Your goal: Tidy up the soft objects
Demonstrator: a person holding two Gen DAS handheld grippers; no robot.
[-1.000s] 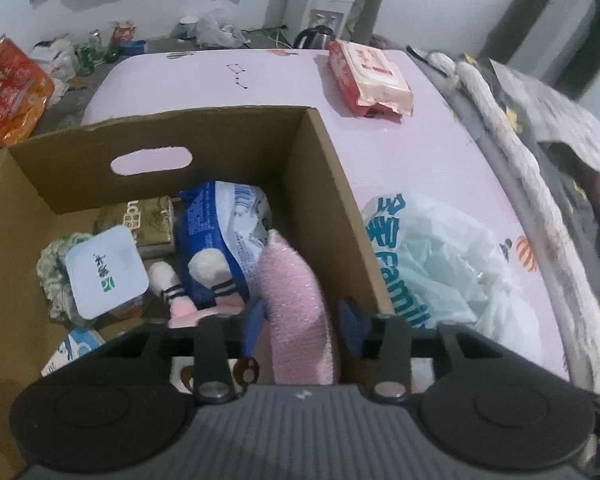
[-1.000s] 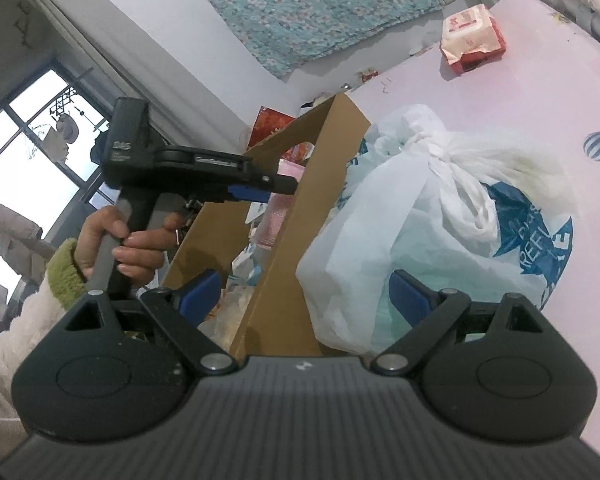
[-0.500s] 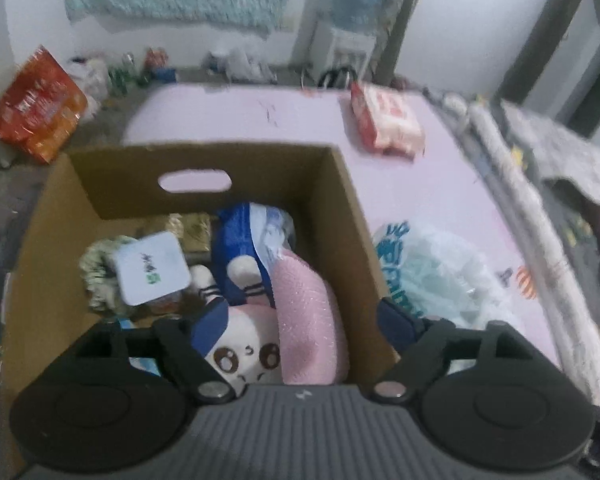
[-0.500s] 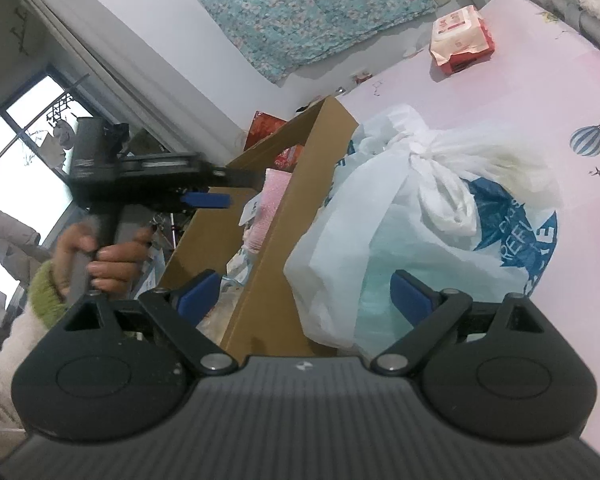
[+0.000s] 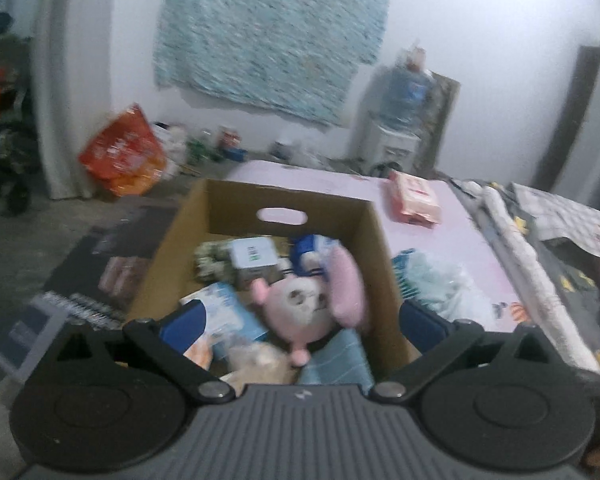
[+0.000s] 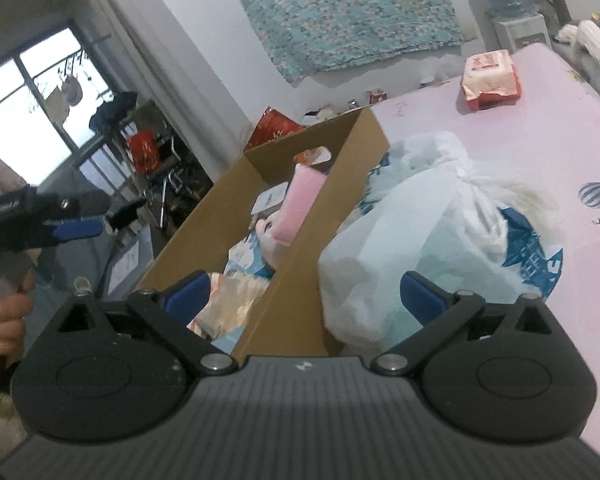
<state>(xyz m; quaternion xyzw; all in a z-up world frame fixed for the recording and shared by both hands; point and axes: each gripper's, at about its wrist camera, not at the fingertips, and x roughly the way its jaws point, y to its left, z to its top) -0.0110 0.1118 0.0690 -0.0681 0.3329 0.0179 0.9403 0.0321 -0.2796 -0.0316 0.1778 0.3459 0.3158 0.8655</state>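
A cardboard box [image 5: 371, 240] stands on the pink table [image 5: 451, 224] and holds a pink plush toy [image 5: 300, 304], tissue packs and other soft items. A tied white plastic bag [image 6: 439, 240] lies right of the box [image 6: 300, 280]; the bag also shows in the left wrist view [image 5: 439, 284]. My left gripper [image 5: 301, 322] is open and empty, raised above the box's near end. My right gripper [image 6: 303, 294] is open and empty, straddling the box wall and the bag. The left gripper also shows in the right wrist view [image 6: 84, 220], off to the left.
A red-and-white wet-wipe pack [image 5: 413, 198] lies at the table's far end; it also shows in the right wrist view [image 6: 489, 78]. Blankets [image 5: 539, 248] lie along the right edge. An orange bag [image 5: 124, 156] and clutter sit on the floor.
My left gripper let go of the pink plush toy, opened wide and pulled up and back from the box. The toy now lies in the box. My right gripper rose a little.
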